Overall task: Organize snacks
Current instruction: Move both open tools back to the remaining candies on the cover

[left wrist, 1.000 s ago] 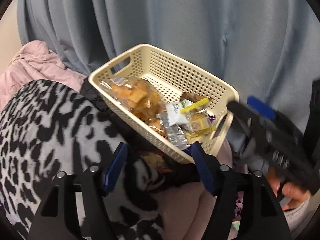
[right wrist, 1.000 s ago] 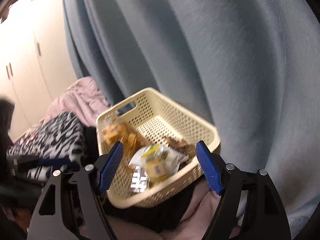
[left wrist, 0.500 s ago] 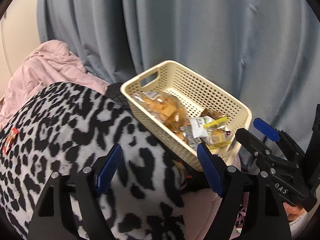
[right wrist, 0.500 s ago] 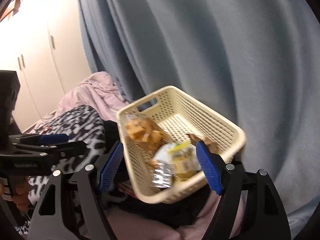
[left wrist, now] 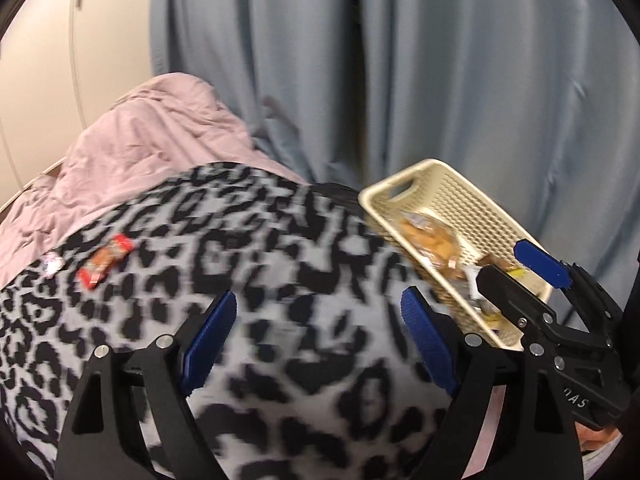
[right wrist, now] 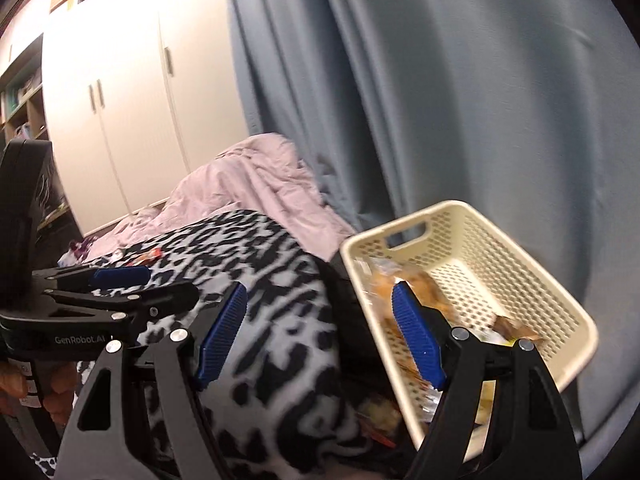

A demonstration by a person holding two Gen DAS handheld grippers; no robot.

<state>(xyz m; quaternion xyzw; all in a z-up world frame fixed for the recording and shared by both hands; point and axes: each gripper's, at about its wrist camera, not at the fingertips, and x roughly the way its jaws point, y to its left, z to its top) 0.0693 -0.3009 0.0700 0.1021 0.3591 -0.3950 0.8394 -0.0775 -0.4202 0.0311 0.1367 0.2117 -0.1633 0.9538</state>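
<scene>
A cream perforated basket (left wrist: 472,208) (right wrist: 448,240) rests tilted on the bed against the curtain. It holds a bag of orange crackers (left wrist: 428,236) (right wrist: 424,284) and several small packets. A red snack packet (left wrist: 106,266) (right wrist: 150,255) lies on the leopard-print blanket (left wrist: 280,240) (right wrist: 256,252), far left of the basket. My left gripper (left wrist: 318,336) (right wrist: 172,283) hovers over the blanket, its jaws opening with nothing between them. My right gripper (right wrist: 320,334) (left wrist: 512,268) stands open and empty in front of the basket's near left corner.
A crumpled pink duvet (left wrist: 152,148) (right wrist: 248,176) lies behind the blanket. Blue-grey curtains (left wrist: 400,60) hang behind the bed, and white wardrobe doors (right wrist: 120,80) stand to the left. More loose snacks (right wrist: 376,412) lie under the basket's near edge.
Both grippers drew back and swung left, so the basket slid to the right of each view. The left jaws spread wider. The red packet came into sight.
</scene>
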